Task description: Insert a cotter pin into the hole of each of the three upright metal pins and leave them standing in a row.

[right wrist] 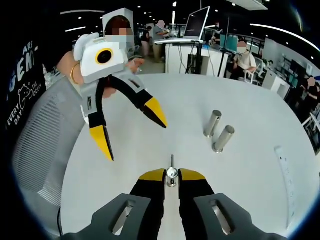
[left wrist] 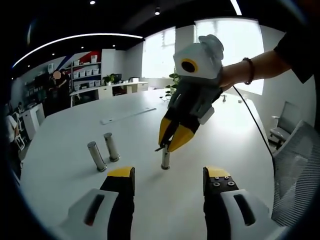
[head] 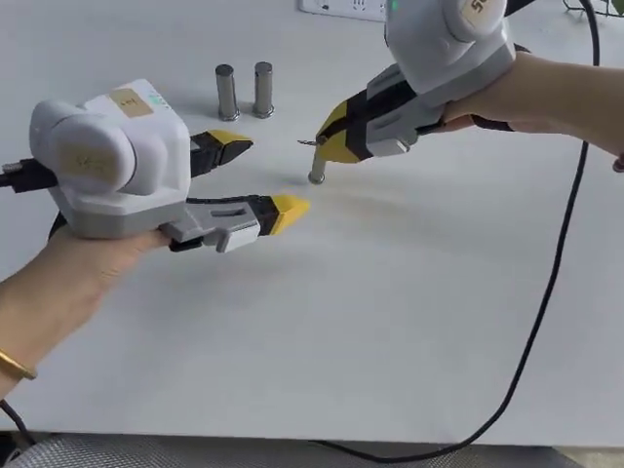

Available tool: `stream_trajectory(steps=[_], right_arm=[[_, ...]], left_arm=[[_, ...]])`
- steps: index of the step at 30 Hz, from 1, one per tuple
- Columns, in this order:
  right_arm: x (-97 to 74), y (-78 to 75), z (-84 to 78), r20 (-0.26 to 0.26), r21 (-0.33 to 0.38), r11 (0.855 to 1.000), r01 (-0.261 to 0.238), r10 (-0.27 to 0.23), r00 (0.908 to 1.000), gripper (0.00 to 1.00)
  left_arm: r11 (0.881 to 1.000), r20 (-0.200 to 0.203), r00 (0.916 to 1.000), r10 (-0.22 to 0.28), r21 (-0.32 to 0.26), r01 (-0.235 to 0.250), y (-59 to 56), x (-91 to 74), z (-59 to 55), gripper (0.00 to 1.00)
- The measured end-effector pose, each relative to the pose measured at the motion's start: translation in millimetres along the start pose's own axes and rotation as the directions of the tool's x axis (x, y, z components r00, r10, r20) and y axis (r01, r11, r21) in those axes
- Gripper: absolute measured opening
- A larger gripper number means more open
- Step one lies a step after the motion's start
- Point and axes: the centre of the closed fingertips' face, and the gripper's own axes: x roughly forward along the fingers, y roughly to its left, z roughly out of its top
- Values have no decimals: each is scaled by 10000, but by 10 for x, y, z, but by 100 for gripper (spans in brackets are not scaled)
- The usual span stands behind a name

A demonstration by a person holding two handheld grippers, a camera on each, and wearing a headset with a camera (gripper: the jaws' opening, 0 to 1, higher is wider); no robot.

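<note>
Head view, biggest first: white counter [head: 390,322], then left gripper [head: 271,175] low at left, fingers apart, holding nothing. Agree? (A1)

Yes. Right gripper [head: 330,136] sits at upper right, fingers clamped on the thin grey wire cotter pin [head: 310,142]. The wire pokes out sideways just above the lone upright steel cylinder pin [head: 317,176]. (A2)

Other pins? (A1)

Pair of upright steel cylinder pins [head: 226,93], side by side, further back on the counter, apart from the lone one. Whether they're cottered, too small to tell. (A2)

Handling? (A1)

Steel pin: stiff, smooth, narrow base, so it probably tips if nudged. I'd steady it with the free fingers low on the shank, below the hole. Cotter pin: light, springy, likely to slip or twist. Best held near its looped end, legs left free. (A2)
</note>
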Motion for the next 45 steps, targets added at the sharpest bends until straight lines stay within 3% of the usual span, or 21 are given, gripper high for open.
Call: stream_trajectory(steps=[5,13,20,38,45], right_arm=[[67,-6,72,42,-124,9998,-132,132,9999,4],[140,-56,150,72,-265,9992,-293,295,9995,4],[261,-56,207,44,-379,9983,-449,451,9990,4],[318,-57,266,153,-299,9981,-548,552,9984,5],[303,-28,327,511,-128,9973,-719,724,9961,10]], left_arm=[[9999,198,9997,131,-70,-130,30,-97,44,60],[9999,51,9999,138,54,-138,29,-138,0,68],[9996,210,9993,294,-58,-293,50,-210,-21,71],[9992,49,9994,345,-184,-344,55,-237,-81,71],[9991,17,9994,339,-247,-338,60,-229,-92,71]])
